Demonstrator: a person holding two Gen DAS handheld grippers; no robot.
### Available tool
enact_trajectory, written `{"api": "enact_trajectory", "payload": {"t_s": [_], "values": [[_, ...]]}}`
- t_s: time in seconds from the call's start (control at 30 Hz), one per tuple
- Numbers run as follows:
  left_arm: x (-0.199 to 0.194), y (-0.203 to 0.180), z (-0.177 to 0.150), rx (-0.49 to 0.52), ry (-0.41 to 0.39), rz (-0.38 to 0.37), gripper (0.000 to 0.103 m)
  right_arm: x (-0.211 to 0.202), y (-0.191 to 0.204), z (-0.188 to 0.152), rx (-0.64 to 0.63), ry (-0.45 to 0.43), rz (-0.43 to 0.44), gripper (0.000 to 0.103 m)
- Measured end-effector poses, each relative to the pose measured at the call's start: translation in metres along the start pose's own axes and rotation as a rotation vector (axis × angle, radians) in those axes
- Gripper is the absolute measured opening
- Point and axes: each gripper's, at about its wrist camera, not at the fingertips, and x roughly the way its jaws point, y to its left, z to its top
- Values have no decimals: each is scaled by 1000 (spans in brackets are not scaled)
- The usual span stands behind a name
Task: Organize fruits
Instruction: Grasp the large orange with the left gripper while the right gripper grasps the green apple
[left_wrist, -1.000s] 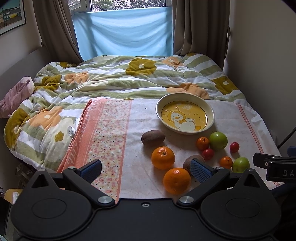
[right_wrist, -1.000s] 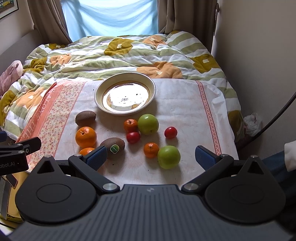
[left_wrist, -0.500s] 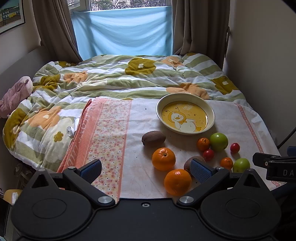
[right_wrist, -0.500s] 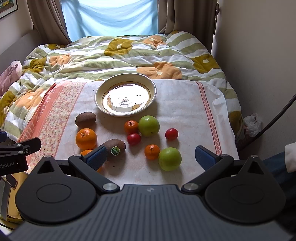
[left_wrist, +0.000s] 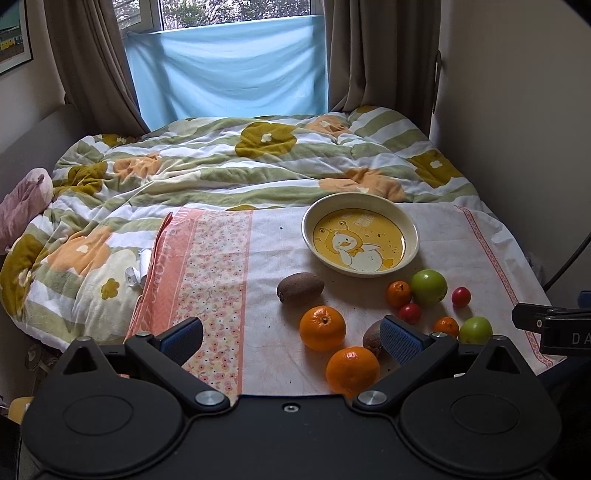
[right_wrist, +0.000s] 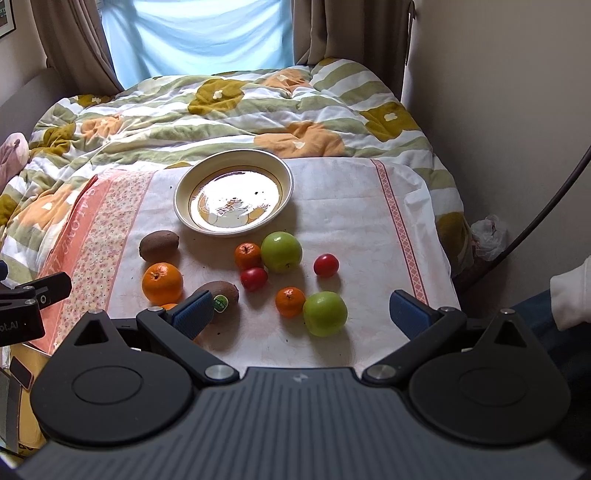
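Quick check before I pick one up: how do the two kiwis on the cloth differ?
The far kiwi lies by the bowl with no sticker showing; the near kiwi carries a green sticker on its end. The far kiwi sits in the open, while the near kiwi is partly hidden behind a finger of the right gripper, which stands open. The near kiwi lies between an orange and a red tomato. Both are brown, oval and lying on their sides.

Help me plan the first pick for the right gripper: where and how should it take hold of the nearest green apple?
Grip the nearest green apple across its widest middle, coming down from above and the near side. It is round and sits upright; a small tangerine touches its left, so set the open right gripper fingers front and back, not left-right.
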Motion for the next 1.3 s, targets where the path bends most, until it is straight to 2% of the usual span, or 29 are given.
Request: {"api": "enact_trajectory", "payload": {"t_s": [0.1,0.27,0.67,1.0,1.1,1.13,1.23,1.3], "values": [[10,-5,-4,10,17,-21,103,7,-6,-4,-16,4,-11,103],[36,-21,-19,17,74,-40,103,35,-22,-11,-37,44,17,103],[110,-56,-39,-39,206,33,100,117,-47,-22,-114,142,140,103],[149,-65,-54,-93,278,61,89,161,-50,-24,-172,196,199,103],[154,-64,-56,-108,285,47,82,169,-51,-23,-173,209,209,103],[155,-64,-56,-111,287,42,77,171,-50,-23,-178,213,213,103],[158,-62,-58,-126,290,17,68,175,-48,-23,-192,219,214,103],[158,-62,-59,-134,285,18,67,177,-47,-24,-191,223,216,103]]}}
